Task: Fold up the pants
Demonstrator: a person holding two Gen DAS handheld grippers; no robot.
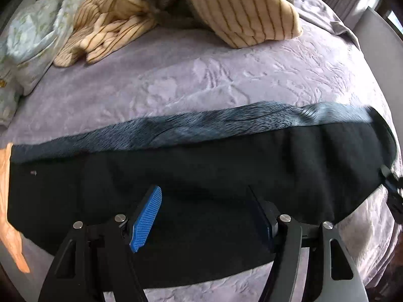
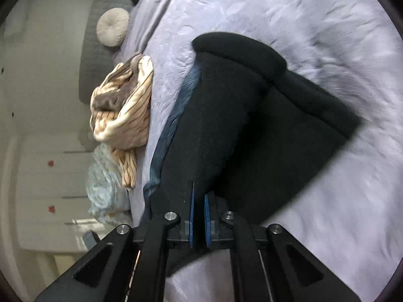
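Black pants (image 1: 201,166) with a blue-grey fuzzy lining (image 1: 201,128) along the far edge lie lengthwise across the purple bed cover (image 1: 201,80). My left gripper (image 1: 205,196) is open just above the pants, its blue pads (image 1: 146,219) spread wide and empty. In the right wrist view the pants (image 2: 239,115) stretch away from me, waistband at the far end. My right gripper (image 2: 199,196) is shut on the near end of the pants, with black fabric pinched between the pads. The right gripper also shows at the left wrist view's right edge (image 1: 393,183).
A cream striped blanket (image 1: 176,17) lies bunched at the far side of the bed, with a pale floral pillow (image 1: 32,42) to its left. A bare hand (image 1: 7,201) shows at the left edge. A round cushion (image 2: 113,27) rests by the grey headboard.
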